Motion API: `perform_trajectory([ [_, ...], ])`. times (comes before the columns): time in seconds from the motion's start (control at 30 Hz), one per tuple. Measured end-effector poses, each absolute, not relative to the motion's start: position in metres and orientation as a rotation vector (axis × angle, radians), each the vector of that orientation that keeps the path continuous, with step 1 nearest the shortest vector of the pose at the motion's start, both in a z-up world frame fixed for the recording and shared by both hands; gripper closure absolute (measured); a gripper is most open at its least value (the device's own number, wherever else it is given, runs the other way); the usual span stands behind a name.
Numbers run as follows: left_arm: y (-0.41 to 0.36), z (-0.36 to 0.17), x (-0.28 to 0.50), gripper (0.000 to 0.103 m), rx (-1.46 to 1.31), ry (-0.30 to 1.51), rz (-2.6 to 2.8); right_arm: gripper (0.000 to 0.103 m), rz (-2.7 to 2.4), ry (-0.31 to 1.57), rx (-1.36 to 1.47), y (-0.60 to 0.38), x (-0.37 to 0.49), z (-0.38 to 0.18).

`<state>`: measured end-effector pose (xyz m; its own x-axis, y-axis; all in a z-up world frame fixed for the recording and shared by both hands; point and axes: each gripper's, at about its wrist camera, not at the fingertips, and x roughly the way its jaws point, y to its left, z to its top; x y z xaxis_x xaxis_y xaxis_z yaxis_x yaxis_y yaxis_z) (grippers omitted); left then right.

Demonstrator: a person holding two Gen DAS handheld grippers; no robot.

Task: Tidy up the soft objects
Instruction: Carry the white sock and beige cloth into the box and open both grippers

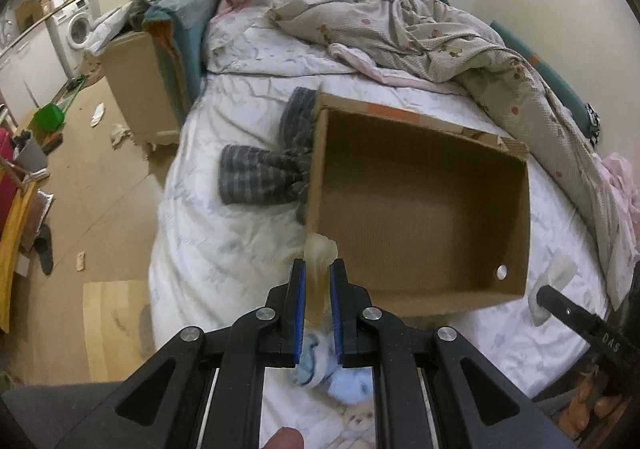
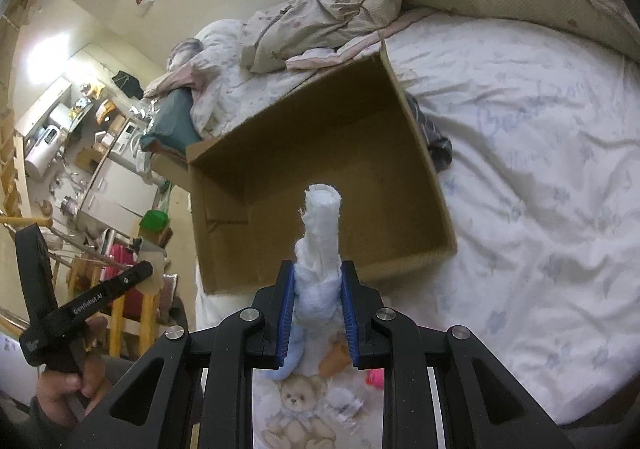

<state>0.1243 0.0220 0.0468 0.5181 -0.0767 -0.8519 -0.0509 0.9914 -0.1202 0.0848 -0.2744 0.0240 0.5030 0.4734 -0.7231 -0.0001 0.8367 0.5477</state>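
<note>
My left gripper is shut on a pale yellowish soft cloth, held just above the near left corner of an open cardboard box on the bed. My right gripper is shut on a white rolled cloth, held upright over the box's near edge. Nothing shows inside the box. In the left wrist view the right gripper appears at the right with its white cloth. The right wrist view shows the left gripper at the left, in a person's hand.
A grey striped garment lies on the white bedsheet against the box's left side. A rumpled beige quilt covers the far side of the bed. A light blue sock and a teddy-bear print lie under the grippers. Left of the bed is cluttered floor.
</note>
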Motion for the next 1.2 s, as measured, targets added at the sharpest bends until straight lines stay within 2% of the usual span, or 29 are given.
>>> perform_trajectory([
  [0.2, -0.008, 0.032, 0.158, 0.092, -0.086, 1.041, -0.07, 0.079, 0.314, 1.038, 0.481, -0.271, 0.127, 0.022],
  [0.37, -0.026, 0.012, 0.18, 0.092, -0.058, 1.051, -0.095, 0.079, 0.304, 1.067, 0.466, -0.267, 0.151, 0.001],
  [0.77, -0.04, -0.032, 0.192, 0.09, -0.02, 1.094, -0.118, 0.079, 0.27, 1.207, 0.424, -0.255, 0.16, -0.043],
  [0.87, -0.042, -0.038, 0.192, 0.084, -0.024, 1.105, -0.117, 0.079, 0.265, 1.241, 0.412, -0.252, 0.161, -0.052],
  [0.97, -0.046, -0.04, 0.191, 0.083, -0.022, 1.109, -0.133, 0.079, 0.264, 1.251, 0.38, -0.246, 0.162, -0.055],
  [1.13, -0.051, -0.035, 0.19, 0.071, -0.004, 1.094, -0.143, 0.079, 0.27, 1.251, 0.373, -0.241, 0.165, -0.056],
  [1.2, -0.051, -0.035, 0.19, 0.059, -0.002, 1.095, -0.137, 0.079, 0.274, 1.245, 0.368, -0.24, 0.166, -0.054],
])
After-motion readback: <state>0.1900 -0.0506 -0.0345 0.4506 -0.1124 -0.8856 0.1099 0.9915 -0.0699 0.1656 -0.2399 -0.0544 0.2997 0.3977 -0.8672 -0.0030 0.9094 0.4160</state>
